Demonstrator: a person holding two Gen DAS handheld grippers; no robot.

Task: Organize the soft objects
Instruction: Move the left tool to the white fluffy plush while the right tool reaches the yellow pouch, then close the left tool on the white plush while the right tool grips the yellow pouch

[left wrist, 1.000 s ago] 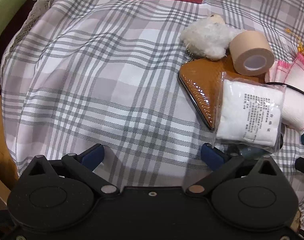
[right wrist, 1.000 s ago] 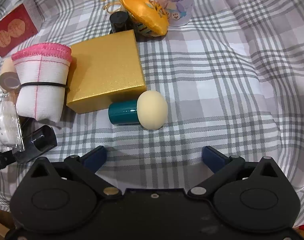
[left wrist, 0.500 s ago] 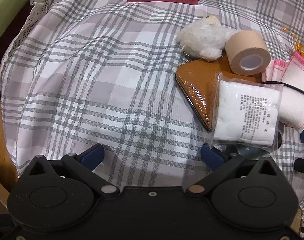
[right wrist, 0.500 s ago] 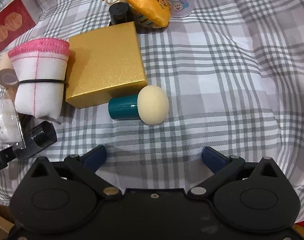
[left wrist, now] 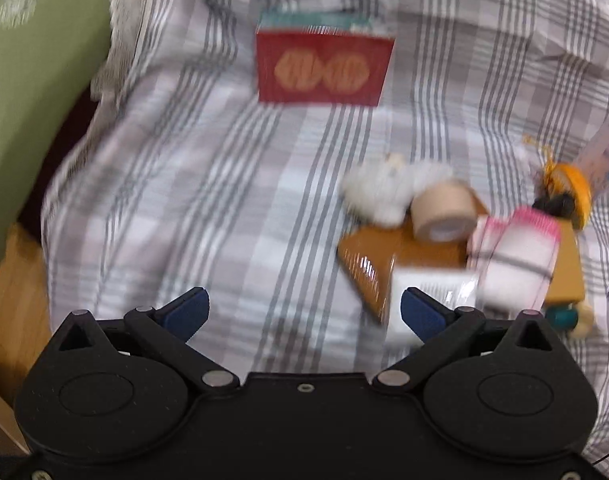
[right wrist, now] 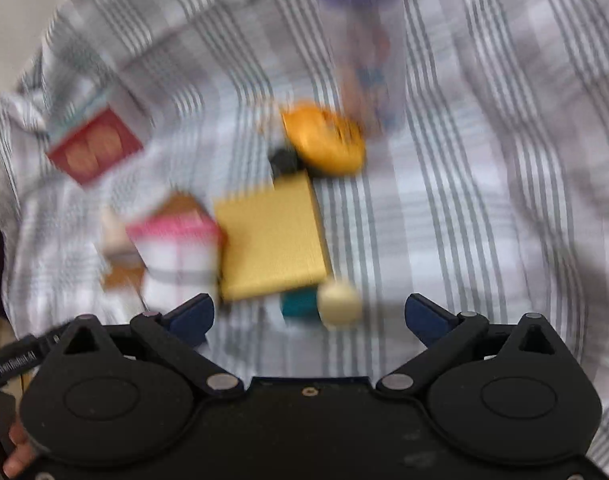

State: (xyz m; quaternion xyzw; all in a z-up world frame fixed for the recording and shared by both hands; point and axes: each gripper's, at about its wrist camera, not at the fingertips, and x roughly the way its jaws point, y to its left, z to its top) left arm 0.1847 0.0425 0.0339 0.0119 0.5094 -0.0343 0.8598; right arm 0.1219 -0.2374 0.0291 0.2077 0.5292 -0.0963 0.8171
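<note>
Both views are blurred. In the left wrist view a white plush toy (left wrist: 378, 192), a tan tape roll (left wrist: 444, 210), a rolled white cloth with pink trim (left wrist: 516, 256) and a white packet in clear plastic (left wrist: 428, 284) lie on the plaid cloth, right of centre. My left gripper (left wrist: 302, 312) is open and empty, short of them. In the right wrist view the rolled cloth (right wrist: 176, 256), an orange pouch (right wrist: 324, 140) and a cream sponge on a teal handle (right wrist: 338, 306) lie ahead. My right gripper (right wrist: 308, 318) is open and empty, with the sponge between its fingertips' line.
A red box (left wrist: 324, 66) stands at the back, also in the right wrist view (right wrist: 94, 150). A gold box (right wrist: 270, 238) lies mid-table beside a brown leather pouch (left wrist: 384, 256). A clear cup with a purple lid (right wrist: 360, 40) stands at the far side. A green cushion (left wrist: 28, 92) is left.
Both grippers have pulled back and tilted up, so the objects sit lower and smaller in view and more of the far table shows. Both stay open.
</note>
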